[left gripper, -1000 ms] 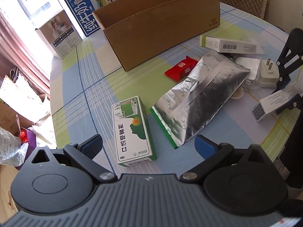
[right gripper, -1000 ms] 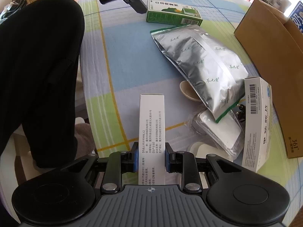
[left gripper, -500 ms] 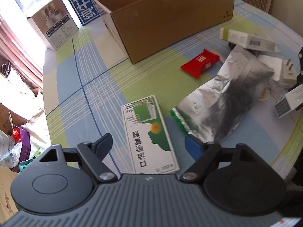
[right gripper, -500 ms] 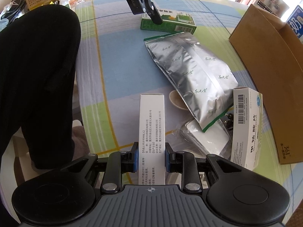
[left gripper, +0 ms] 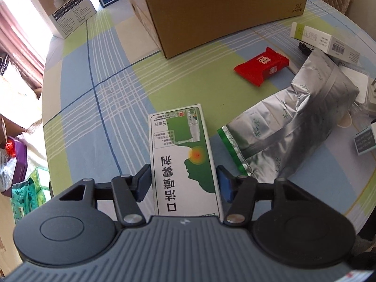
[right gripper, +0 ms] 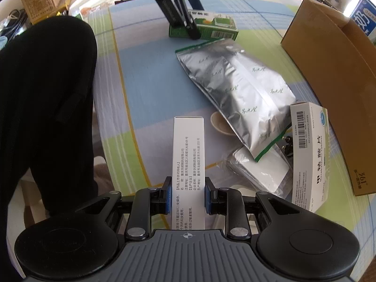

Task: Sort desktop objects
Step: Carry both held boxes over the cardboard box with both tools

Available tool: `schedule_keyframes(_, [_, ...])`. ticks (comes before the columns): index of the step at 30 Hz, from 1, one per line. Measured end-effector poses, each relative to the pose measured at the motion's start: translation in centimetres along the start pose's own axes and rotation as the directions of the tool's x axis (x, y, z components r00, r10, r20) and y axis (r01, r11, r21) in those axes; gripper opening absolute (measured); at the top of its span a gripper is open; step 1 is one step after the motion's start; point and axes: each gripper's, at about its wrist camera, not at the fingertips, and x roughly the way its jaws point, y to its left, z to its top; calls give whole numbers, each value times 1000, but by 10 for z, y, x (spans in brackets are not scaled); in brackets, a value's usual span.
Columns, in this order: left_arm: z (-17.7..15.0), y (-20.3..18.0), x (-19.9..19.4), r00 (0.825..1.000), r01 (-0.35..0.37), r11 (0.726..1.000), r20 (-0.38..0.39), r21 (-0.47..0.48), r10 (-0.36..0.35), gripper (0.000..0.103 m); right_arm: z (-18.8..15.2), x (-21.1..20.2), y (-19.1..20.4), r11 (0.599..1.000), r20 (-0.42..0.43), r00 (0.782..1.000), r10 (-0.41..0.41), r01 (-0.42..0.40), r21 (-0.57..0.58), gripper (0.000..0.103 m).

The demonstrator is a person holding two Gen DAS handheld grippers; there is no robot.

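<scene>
Brown cardboard box, open-topped, far ahead of left gripper. Silver foil pouch flat on checked tablecloth, ahead and right of it. Green-and-white spray box flat between left fingers; pads flank both long sides, gaps very slight, contact unclear, cannot tell if clamped. Red sachet beyond pouch, nearer cardboard. Right gripper clenched on narrow white medicine box, held above cloth, pointing forward.

Bright daylight from the window side, sharp focus, strong fisheye bending at edges.
</scene>
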Motion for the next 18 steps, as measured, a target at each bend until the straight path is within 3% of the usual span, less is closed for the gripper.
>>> schedule_keyframes(18, [-11, -15, -25, 999, -35, 999, -17, -31, 34, 51, -20, -48, 12, 991, 57, 995, -77, 70, 116, 23])
